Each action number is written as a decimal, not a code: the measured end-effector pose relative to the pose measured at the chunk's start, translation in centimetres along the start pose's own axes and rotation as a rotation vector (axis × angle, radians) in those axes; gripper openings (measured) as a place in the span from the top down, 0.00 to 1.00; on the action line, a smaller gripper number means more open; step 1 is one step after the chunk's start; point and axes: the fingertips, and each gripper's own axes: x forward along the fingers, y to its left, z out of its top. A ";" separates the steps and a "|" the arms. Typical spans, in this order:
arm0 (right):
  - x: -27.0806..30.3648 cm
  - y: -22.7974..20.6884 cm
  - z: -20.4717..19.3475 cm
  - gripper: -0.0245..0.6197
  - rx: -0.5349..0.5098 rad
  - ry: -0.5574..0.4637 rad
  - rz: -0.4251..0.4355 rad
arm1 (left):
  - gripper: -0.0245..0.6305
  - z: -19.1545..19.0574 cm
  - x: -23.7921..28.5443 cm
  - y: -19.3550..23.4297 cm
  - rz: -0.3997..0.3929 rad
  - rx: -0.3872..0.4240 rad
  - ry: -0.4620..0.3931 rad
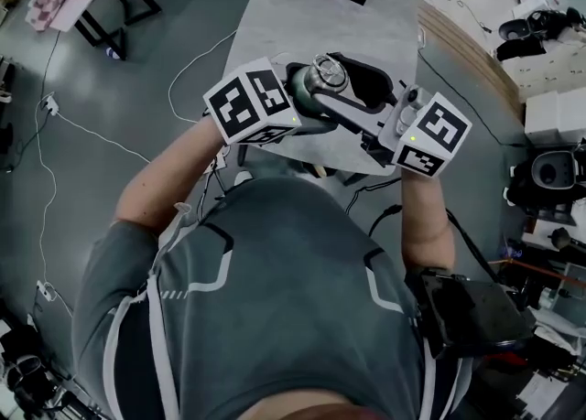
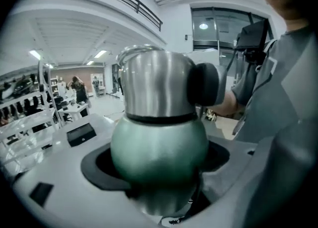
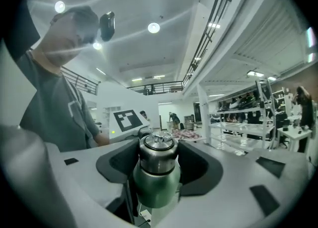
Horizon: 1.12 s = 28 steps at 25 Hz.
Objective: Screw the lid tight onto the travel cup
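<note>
— So, what's the travel cup (image 2: 159, 142) like?
— Rounded, smooth green body; shiny steel lid (image 3: 157, 153). Left gripper (image 2: 158, 165) clamps the body between its jaws; right gripper (image 3: 159, 165) pinches the lid from the opposite side.

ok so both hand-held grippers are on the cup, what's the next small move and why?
Probably roll the right hand-held gripper clockwise, keeping the left hand-held gripper steady. The right one clamps the steel lid, the left grips the green cup body, and a dark seam shows between them, so it may not be fully tight.
</note>
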 end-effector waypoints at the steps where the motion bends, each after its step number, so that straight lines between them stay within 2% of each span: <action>1: 0.1 -0.3 -0.1 0.55 0.006 0.007 -0.033 | 0.35 -0.1 0.1 0.5 0.028 0.001 0.008; 3: 0.1 -0.7 -0.3 0.55 0.017 0.014 -0.071 | 0.35 -0.2 0.2 0.9 0.048 -0.001 0.011; 5: 0.1 -0.4 -0.4 0.55 0.001 0.026 -0.058 | 0.35 -0.2 0.3 0.6 0.027 0.004 0.000; 7: -0.2 0.6 0.0 0.55 -0.041 0.023 0.012 | 0.35 0.2 0.0 -0.6 -0.040 0.019 -0.029; 10: -0.8 2.0 1.5 0.50 -0.049 -0.039 0.142 | 0.35 1.6 -1.1 -2.7 -0.181 0.040 -0.093; 13: -0.9 2.7 2.6 0.50 -0.051 -0.071 0.204 | 0.35 2.2 -1.7 -3.7 -0.217 0.081 -0.092; 15: -0.8 3.1 2.4 0.50 -0.057 -0.059 0.214 | 0.35 2.0 -1.5 -3.7 -0.198 0.095 -0.076; 17: -0.9 2.9 2.0 0.55 -0.040 -0.059 0.190 | 0.35 1.8 -1.2 -3.3 -0.154 0.089 -0.066; 21: -0.6 1.0 0.6 0.55 -0.002 -0.038 0.054 | 0.35 0.6 -0.1 -0.9 -0.019 0.066 -0.019; 25: -0.2 -0.4 -0.4 0.55 0.061 -0.032 -0.055 | 0.35 -0.1 0.7 0.2 0.023 0.003 -0.022; 28: 0.0 -0.7 -1.0 0.55 0.062 -0.007 -0.078 | 0.35 -0.6 0.8 0.8 0.056 0.017 -0.015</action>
